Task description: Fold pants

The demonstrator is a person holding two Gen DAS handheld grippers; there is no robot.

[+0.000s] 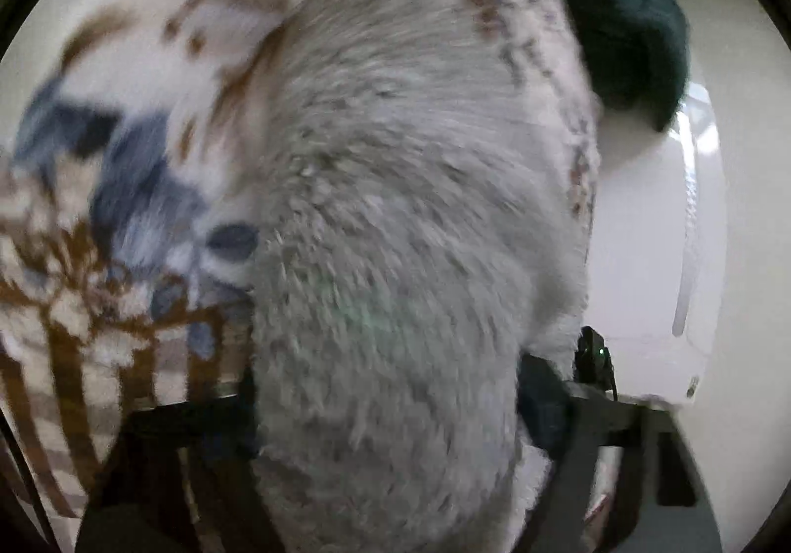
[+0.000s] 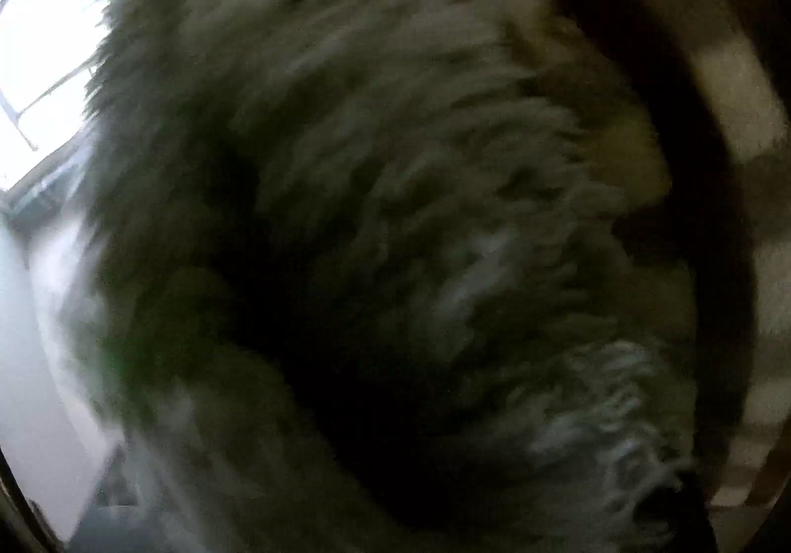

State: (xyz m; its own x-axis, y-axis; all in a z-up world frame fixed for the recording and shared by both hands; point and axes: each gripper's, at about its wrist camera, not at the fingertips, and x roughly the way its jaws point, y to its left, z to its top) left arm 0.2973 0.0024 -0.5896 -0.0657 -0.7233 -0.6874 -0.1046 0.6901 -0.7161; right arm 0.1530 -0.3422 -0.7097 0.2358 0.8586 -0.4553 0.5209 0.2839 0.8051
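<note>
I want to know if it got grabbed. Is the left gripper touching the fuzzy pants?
Touching. In the left wrist view the fuzzy pants bunch up between the left gripper fingers, pressed against both.

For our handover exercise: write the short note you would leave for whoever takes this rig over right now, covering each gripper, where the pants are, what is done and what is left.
Left gripper: shut on the pants; the fuzzy grey cloth bunches between its fingers and rises up the frame.
Right gripper: fingers hidden; blurred fleece fills its view, so its state cannot be told.
Pants: lifted close to both cameras, over a patterned blanket. A dark green cloth lies beyond.
Done: the pants are picked up. No finished fold shows.
Left: lay them flat, fold, smooth.
</note>
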